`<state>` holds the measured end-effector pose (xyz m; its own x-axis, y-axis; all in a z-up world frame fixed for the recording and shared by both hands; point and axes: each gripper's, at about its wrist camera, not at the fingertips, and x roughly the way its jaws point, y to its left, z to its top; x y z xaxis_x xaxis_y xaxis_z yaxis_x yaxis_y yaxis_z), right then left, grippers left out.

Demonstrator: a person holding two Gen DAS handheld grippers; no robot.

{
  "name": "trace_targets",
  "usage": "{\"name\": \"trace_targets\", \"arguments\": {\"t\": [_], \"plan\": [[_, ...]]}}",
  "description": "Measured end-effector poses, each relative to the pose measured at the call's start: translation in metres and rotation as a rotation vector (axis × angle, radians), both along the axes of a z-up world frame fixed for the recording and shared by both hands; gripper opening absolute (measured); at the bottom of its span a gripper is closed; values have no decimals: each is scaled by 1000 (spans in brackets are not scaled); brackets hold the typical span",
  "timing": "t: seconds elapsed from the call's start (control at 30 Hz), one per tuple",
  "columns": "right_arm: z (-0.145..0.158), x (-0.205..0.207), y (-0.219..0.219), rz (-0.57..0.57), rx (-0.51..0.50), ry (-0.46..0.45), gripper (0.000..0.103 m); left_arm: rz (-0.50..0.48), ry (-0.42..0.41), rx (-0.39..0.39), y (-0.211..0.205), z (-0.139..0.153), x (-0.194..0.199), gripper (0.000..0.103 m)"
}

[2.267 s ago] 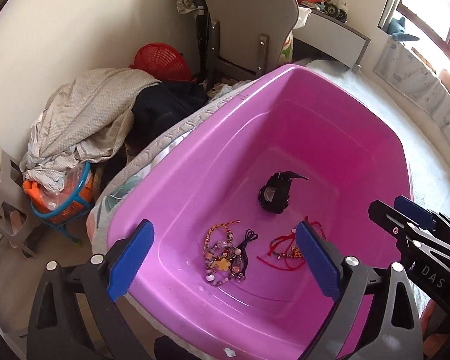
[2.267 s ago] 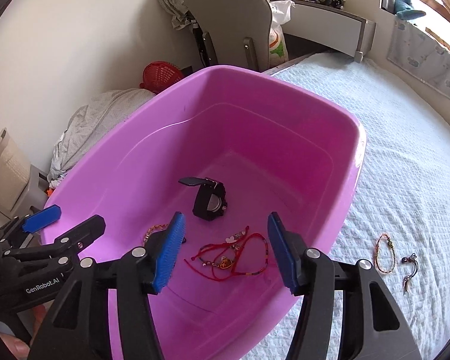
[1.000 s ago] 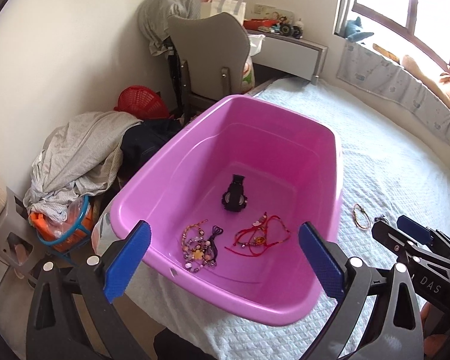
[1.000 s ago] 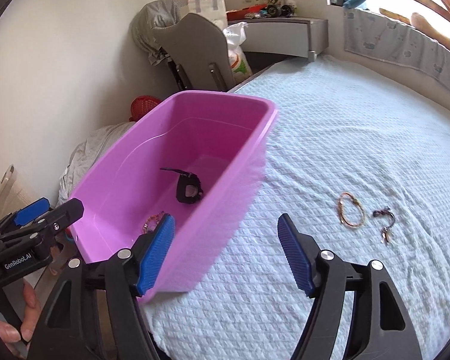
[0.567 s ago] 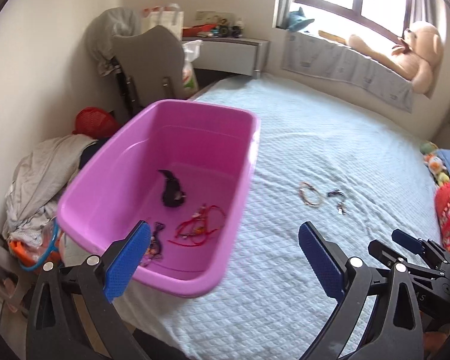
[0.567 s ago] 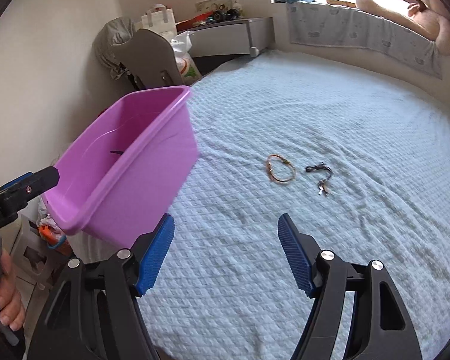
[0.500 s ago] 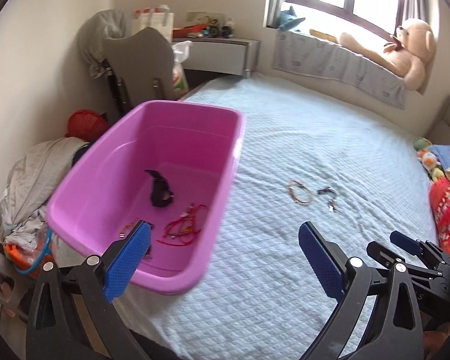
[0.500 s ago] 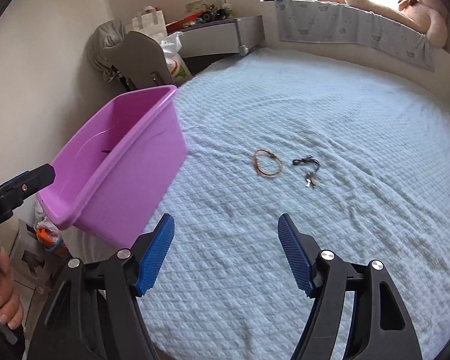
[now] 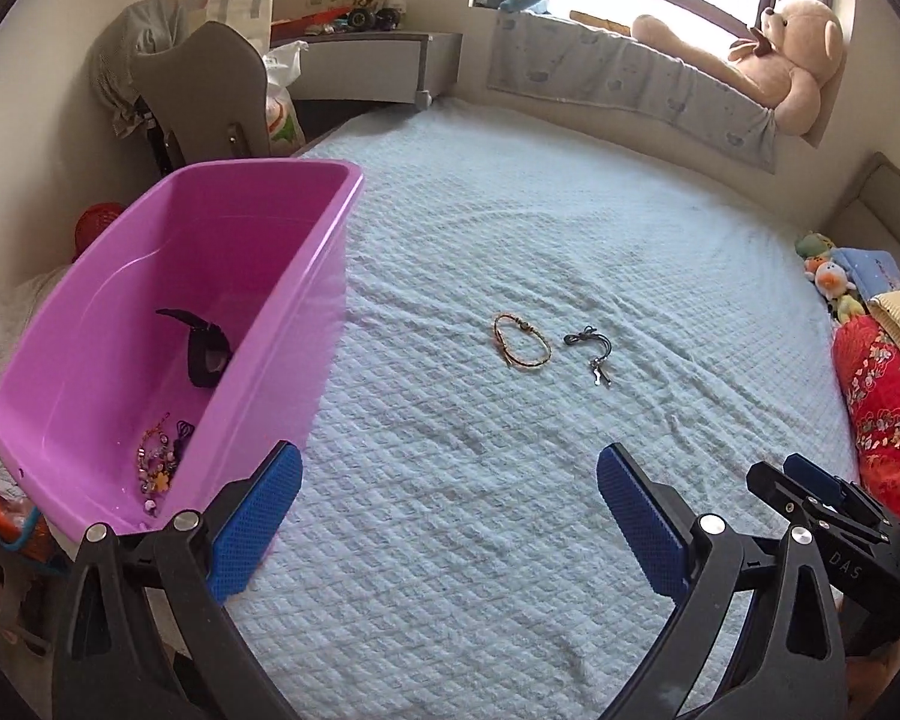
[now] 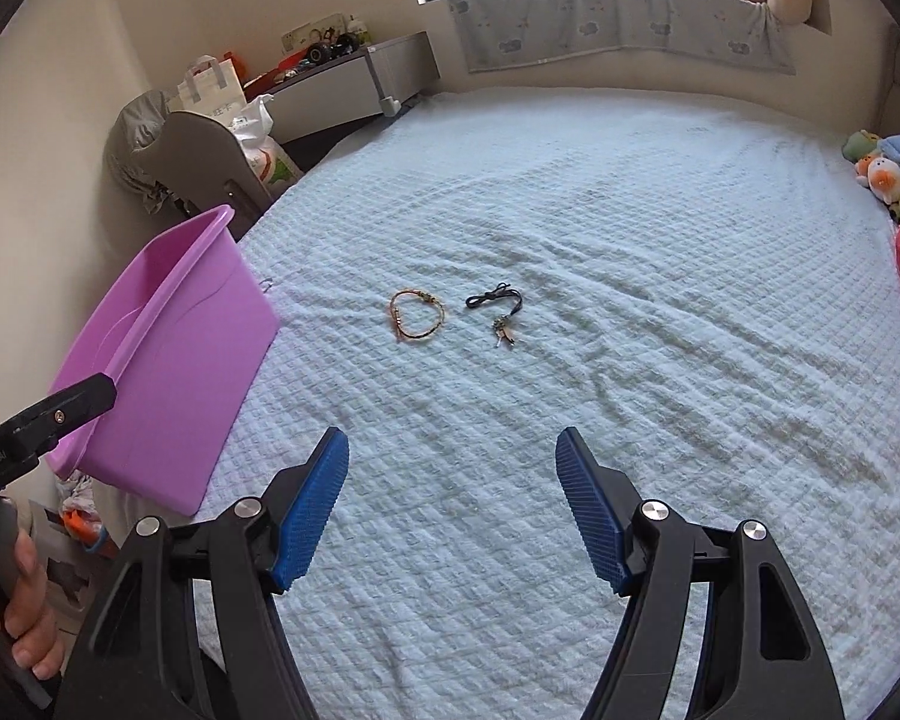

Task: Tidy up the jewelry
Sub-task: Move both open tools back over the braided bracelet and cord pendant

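Just quilted pale-blue bedspread (image 10: 630, 300), bedroom clutter.

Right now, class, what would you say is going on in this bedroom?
A person holds a gripper in each hand over a bed, sorting jewelry. Both the left gripper and the right gripper are open and empty. Some pieces already lie in the purple tub; a brown bracelet and a black cord charm lie on the bedspread.

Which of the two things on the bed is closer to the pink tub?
The round orange-brown bracelet. It lies between the pink tub and the black cord charm.
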<state>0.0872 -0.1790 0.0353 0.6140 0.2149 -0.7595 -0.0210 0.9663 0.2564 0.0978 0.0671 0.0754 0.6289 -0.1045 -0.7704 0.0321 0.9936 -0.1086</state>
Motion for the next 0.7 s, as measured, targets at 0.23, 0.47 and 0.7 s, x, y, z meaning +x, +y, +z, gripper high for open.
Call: {"name": "trace_targets", "arguments": {"t": [0.23, 0.47, 0.7], "plan": [[-16, 14, -28, -52, 6, -6, 69, -34, 65, -1, -27, -37, 30, 97], [-41, 52, -38, -64, 0, 3, 69, -59, 101, -4, -53, -76, 65, 97], [-68, 100, -24, -3, -4, -17, 69, -48, 76, 49, -64, -106, 107, 97]]}}
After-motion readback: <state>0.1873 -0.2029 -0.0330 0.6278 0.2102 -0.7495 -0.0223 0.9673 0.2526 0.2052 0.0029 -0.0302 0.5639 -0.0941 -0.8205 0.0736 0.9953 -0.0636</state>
